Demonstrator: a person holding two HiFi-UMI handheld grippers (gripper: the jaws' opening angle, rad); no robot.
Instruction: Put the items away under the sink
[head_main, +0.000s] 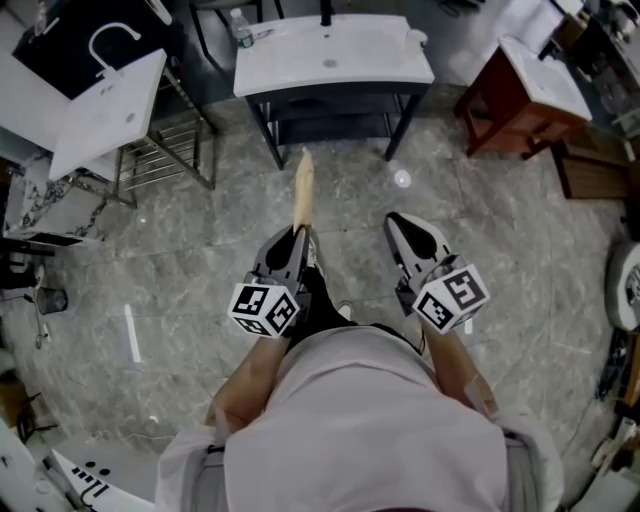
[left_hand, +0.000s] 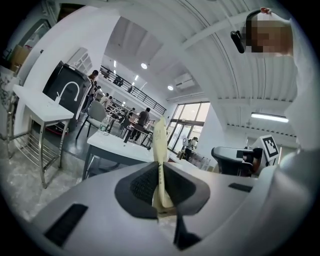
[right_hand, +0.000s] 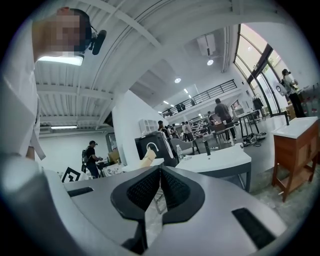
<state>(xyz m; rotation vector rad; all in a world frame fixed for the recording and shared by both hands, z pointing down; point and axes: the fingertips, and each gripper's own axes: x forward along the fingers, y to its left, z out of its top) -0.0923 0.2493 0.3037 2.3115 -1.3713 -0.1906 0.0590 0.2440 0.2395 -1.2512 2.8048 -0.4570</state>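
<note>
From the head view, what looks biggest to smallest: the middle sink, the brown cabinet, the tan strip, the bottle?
1. middle sink
2. brown cabinet
3. tan strip
4. bottle
The strip is nearer the camera, so its lead over the bottle may be partly nearness.

The pale flat item (left_hand: 159, 145) clamped in the left gripper (left_hand: 161, 175) has its lower end buried between the pads (left_hand: 142, 185), and the small print along its edge is too fine to read. Straight ahead of both grippers, the shelf (head_main: 330, 120) under the white sink (head_main: 300, 60) lies in shadow, so whether anything sits on it cannot be told. From the right gripper (right_hand: 159, 172), only the item's tan tip shows past the left-hand jaw, the rest covered.
</note>
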